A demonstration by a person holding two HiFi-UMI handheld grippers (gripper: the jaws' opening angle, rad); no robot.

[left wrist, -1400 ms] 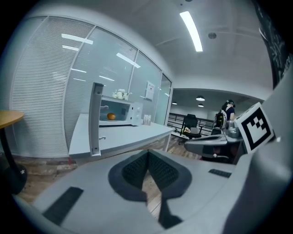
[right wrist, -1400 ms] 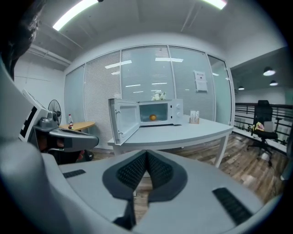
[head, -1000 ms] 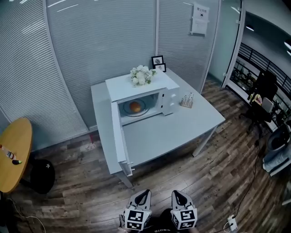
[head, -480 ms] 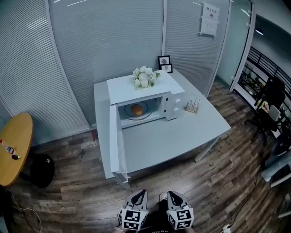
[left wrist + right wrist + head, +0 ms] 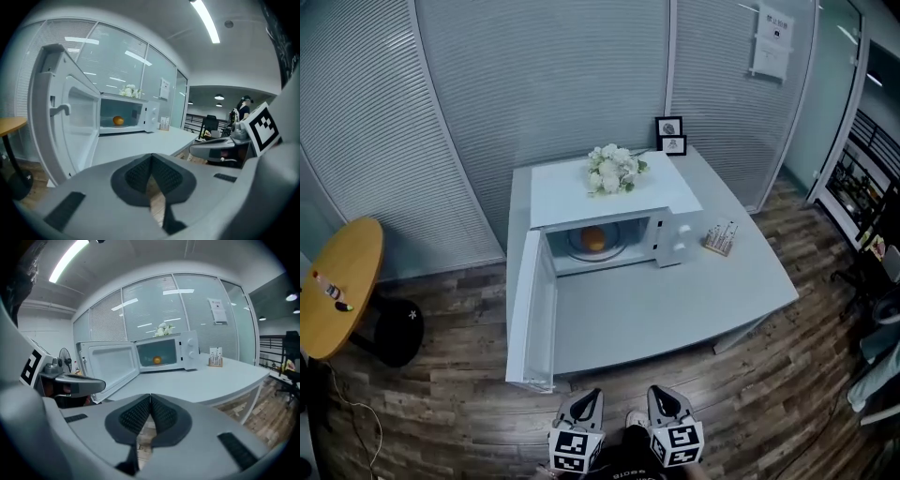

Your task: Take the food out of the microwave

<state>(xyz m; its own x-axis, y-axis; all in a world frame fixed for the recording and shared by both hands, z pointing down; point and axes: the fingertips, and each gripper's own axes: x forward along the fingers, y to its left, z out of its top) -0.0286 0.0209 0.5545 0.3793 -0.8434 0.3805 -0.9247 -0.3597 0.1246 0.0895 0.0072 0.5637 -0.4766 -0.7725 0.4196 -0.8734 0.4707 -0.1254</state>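
The round orange food [image 5: 593,238] sits inside the open microwave [image 5: 614,192], well ahead of both grippers, at the far side of the grey table [image 5: 675,300]. The microwave's door [image 5: 530,314] swings out toward the left gripper [image 5: 592,397]. It and the right gripper [image 5: 662,396] hang side by side short of the table edge, each with jaws pressed together on nothing
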